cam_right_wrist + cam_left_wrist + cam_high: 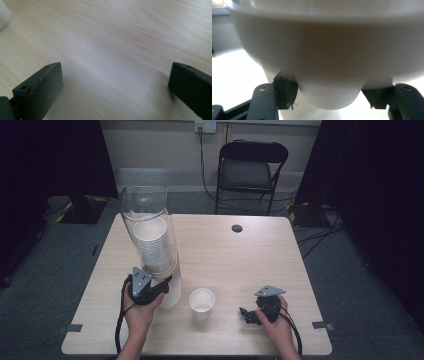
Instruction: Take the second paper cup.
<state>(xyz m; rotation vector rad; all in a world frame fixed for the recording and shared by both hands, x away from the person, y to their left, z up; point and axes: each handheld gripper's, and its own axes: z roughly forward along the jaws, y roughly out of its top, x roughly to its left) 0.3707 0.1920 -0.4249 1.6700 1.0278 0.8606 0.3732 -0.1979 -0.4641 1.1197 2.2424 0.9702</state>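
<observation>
Cups [151, 245] sit stacked inside a clear tube [145, 227] that stands upright near the table's [240, 265] left side, and we read it as a dispenser: the stack hangs rim up so that the lowest cup pokes out at the bottom, ready to be pulled down.

Our left gripper [159, 288] is pushed in at the foot of that tube. In the left gripper view a white cup bottom [328, 96] fills the frame between the two jaws, one on each flank of its narrow end. The jaws stand about as wide as the cup, close to its sides, but we cannot tell whether they press it or merely bracket it. We judge the low approach is chosen because only the bottom of the lowest cup is reachable beneath the tube.

One single cup [202, 302] already stands upright on the table, just right of the tube's base and between our two hands. It looks empty.

Our right gripper [248, 314] rests low over the table near the front right, apart from the single cup, with its jaws spread wide and nothing between them but bare wood. We take it as waiting out of the way, pointed toward the single cup, perhaps to steady or move it.
</observation>
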